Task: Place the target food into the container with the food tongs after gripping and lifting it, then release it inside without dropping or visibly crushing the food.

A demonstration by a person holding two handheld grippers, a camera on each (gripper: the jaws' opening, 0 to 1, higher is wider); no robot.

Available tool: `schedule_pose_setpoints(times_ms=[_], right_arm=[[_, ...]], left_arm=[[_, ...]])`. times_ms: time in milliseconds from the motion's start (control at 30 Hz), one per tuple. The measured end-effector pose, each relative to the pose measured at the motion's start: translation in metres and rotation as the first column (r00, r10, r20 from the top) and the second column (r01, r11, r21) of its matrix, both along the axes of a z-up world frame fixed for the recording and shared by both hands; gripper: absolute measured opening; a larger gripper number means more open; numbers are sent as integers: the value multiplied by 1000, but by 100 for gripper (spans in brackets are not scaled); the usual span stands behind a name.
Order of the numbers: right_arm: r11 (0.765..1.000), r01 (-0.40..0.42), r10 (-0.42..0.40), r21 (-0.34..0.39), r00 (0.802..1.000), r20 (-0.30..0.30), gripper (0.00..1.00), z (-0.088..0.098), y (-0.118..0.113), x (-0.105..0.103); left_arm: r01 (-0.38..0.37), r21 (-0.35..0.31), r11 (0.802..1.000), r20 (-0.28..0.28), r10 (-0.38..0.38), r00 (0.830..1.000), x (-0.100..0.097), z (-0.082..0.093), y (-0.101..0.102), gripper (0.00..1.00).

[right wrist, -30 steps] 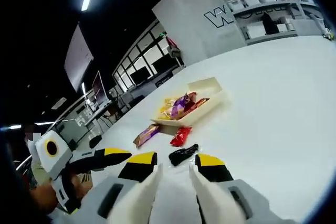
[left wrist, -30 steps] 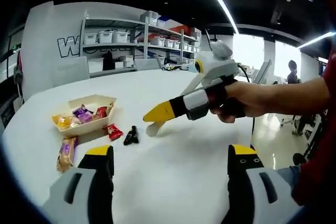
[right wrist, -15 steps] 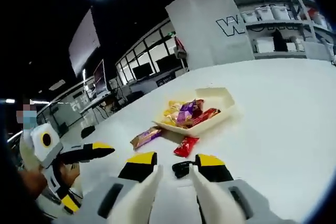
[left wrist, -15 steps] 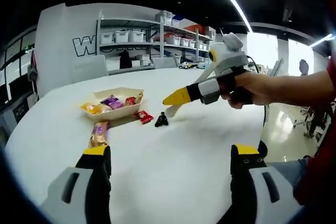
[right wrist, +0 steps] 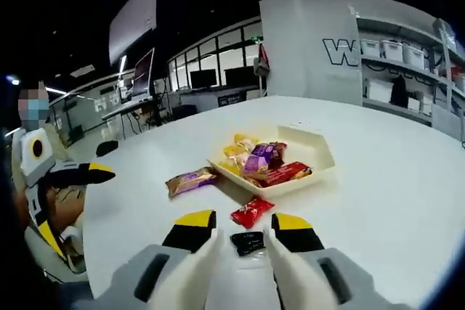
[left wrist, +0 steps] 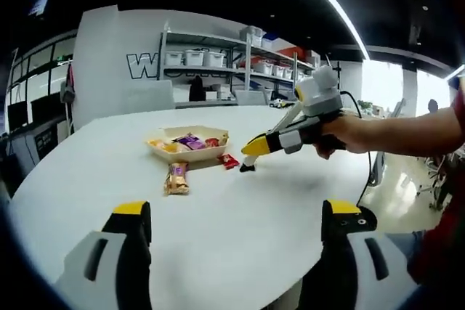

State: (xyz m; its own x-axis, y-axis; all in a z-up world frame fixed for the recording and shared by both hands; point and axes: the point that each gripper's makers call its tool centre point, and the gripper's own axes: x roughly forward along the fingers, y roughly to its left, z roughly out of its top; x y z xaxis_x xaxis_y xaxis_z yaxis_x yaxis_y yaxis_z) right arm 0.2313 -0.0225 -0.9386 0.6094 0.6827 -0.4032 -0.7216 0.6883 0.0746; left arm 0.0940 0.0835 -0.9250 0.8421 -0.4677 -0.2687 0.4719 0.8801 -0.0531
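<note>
- The white table [left wrist: 240,208] spread across both views, its surface bare apart from a small group of snacks.
- A cream container [right wrist: 312,152] sat on the table at about 12 o'clock from the right gripper's tips, already holding several wrapped snacks in yellow, purple and red.
- The right gripper [right wrist: 243,243] carried pale food tongs on its jaws; the tong tips were spread, one on either side of the black packet, not yet pinching it.
- The left gripper [left wrist: 240,226] hung above the near table edge with its jaws wide apart and nothing between them.
- A purple-and-gold bar [right wrist: 190,180] lay at 10 o'clock from the right gripper's tips, just outside the container.
- A red packet [right wrist: 251,211] lay between the container and the black packet, near both.
- The black packet [right wrist: 248,242], the target food, rested flat on the table between the tong tips.
</note>
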Motion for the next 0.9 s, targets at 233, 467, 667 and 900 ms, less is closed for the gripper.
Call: schedule_pose_setpoints(times_ms=[233,467,667,900], right_arm=[[999,40,-40,29,999,-14,26,7,-2,10],[979,204,-204,-8,973,-112,26,-7,-14,20],[987,151,-154,-55,986,-63,26,-5,-12,7],[985,153,-158,-75,985,-65,26,-7,-35,1]], left_arm=[[-29,-24,999,13,29,999,-3,5,10,93],[-33,-27,999,12,33,999,-5,5,11,92],[-33,-13,999,4,33,999,-11,1,16,91],[-40,-37,998,-3,40,999,-9,-3,16,90]])
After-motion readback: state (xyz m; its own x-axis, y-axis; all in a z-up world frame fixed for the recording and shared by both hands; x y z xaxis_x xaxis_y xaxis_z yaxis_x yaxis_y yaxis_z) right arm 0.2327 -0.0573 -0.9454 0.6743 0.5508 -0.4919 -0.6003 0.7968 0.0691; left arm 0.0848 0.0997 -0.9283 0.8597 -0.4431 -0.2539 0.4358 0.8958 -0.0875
